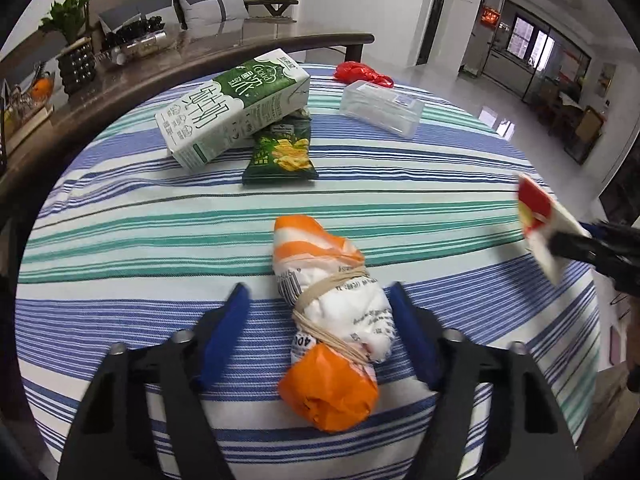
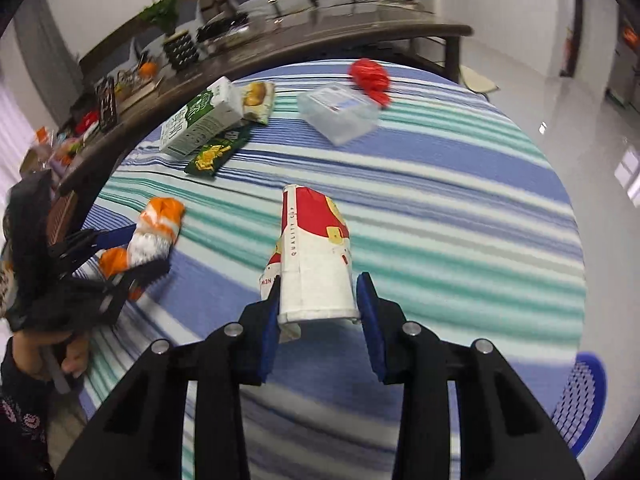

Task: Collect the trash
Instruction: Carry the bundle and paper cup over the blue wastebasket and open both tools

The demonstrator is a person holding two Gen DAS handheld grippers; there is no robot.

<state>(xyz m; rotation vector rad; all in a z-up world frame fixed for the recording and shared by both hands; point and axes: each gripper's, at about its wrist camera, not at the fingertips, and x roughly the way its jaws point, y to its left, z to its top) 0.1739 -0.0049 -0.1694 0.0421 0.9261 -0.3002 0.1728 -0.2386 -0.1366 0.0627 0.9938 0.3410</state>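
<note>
Looking through the left wrist view, you have the left gripper (image 1: 318,296) straddling the bundle (image 1: 330,320), an orange and white wrapper tied with rubber bands that lies on the striped tabletop (image 1: 440,184). Its jaws are open: the right blue pad sits just beside the bundle and the left pad stands clear of it, so nothing is held yet. If you close from here, the nearer pad is likely to reach the bundle first and shove it sideways instead of pinching it, and the soft plastic may squash and slide out. Farther off lie the carton (image 1: 232,110), resting partly on the chip bag (image 1: 282,154), then the clear box (image 1: 380,108) and the red bag (image 1: 360,74). Lifting the chip bag first could tip the carton.

Turning to the right wrist view, your right gripper (image 2: 318,304) is gripping the cup (image 2: 316,256), a red and white paper cup on its side, with both pads at its rim end. The wall looks dented where the left pad presses, so harder squeezing may crush it, and a grip so near one end could let the long body swing or slip free. The left gripper (image 2: 132,252) sits near the left edge around the bundle (image 2: 154,230), so a wide sweep leftward risks knocking the two tools together. This view is blurred, so whether the cup is clear of the cloth is hard to tell.
</note>
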